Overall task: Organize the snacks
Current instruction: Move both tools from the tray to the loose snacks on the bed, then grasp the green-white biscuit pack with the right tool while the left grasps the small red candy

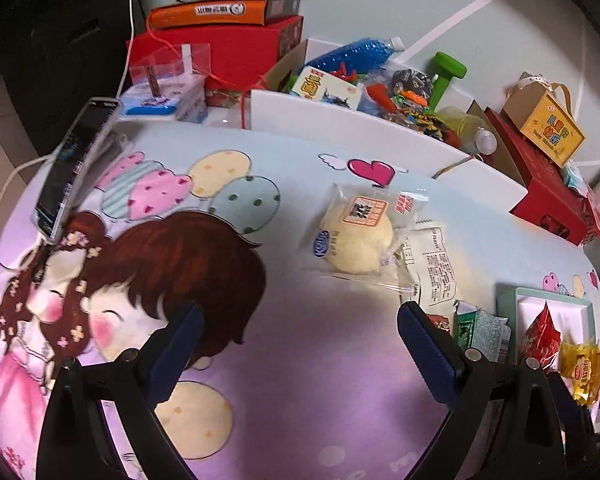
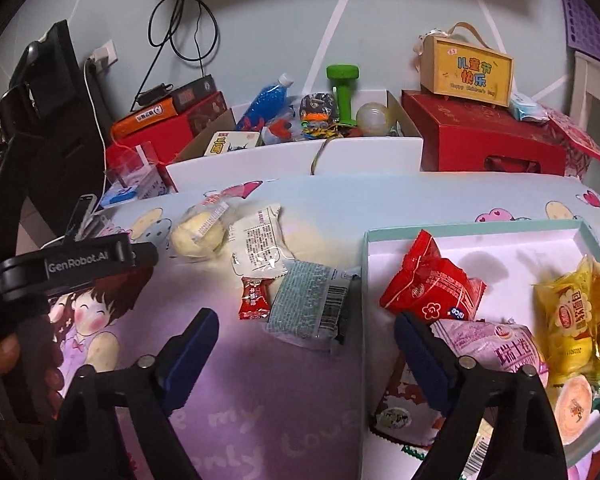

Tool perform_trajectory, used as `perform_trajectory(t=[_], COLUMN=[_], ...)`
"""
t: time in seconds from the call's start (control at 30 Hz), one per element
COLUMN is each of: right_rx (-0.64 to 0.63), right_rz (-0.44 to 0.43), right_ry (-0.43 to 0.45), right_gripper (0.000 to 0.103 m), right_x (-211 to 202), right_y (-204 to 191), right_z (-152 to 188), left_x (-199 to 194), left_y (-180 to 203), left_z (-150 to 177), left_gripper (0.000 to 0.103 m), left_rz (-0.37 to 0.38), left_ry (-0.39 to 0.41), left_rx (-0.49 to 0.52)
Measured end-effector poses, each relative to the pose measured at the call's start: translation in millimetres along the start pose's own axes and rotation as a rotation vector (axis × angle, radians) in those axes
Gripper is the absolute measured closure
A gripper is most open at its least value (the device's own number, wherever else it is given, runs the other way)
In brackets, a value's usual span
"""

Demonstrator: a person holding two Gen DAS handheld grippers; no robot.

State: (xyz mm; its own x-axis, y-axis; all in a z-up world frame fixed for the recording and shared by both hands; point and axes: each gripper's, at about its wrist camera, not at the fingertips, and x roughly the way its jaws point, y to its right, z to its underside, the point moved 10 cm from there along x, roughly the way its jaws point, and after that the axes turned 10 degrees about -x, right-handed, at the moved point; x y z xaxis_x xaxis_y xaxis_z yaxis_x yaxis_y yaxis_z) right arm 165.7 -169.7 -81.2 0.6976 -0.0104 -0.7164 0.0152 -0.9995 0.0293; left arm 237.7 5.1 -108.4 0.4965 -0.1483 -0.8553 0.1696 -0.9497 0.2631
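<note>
Both the left gripper (image 1: 300, 350) and right gripper (image 2: 306, 354) are spread wide, holding nothing. A round bun (image 1: 356, 238) lies on the cloth (image 1: 300, 400). Snacks sit in the tray (image 2: 472, 230).

Snacks (image 2: 312, 304), box (image 2: 476, 227) on cartoon cloth (image 2: 260, 400)

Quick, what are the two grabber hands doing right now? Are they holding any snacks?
Left gripper: open, holding nothing, over the cartoon cloth.
Right gripper: open, holding nothing, near the blue-green packet.

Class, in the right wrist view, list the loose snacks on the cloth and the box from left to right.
Round bun → white packet → small red candy → pale green wrapper → snack box.
</note>
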Motion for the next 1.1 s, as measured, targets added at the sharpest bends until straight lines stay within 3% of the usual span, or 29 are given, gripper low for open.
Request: perform_trajectory(t=[0.27,0.53,0.67,0.87,1.1], right_rx=[-0.034,-0.045,-0.045,-0.062,-0.078], right_rz=[-0.002,0.017,0.029,0.026,0.021], right_ry=[-0.016,-0.032,-0.049,-0.059,-0.079], right_gripper=[0.034,0.037,0.044,0.05,0.05], right_x=[11.7,25.2,32.7,39.6,45.8], right_y=[-8.8,-5.6,-0.3,2.4,0.0], right_z=[0.6,-2.0,-1.1,0.4,6.1], left_x=[19.4,31.7,36.4,47.5,53.3], left_y=[18.6,39.3,49.8,61.0,66.9], left_z=[12.4,22.0,26.8,34.9,41.5], left_gripper=[0.006,0.006,0.006,0.006,0.006], left_rz=[0.056,0.092,0.111,0.104,0.069], left_ry=[-0.049,-0.075,-0.083,-0.102,-0.106], left_rx=[0.018,0.061,0.076,0.109,0.156])
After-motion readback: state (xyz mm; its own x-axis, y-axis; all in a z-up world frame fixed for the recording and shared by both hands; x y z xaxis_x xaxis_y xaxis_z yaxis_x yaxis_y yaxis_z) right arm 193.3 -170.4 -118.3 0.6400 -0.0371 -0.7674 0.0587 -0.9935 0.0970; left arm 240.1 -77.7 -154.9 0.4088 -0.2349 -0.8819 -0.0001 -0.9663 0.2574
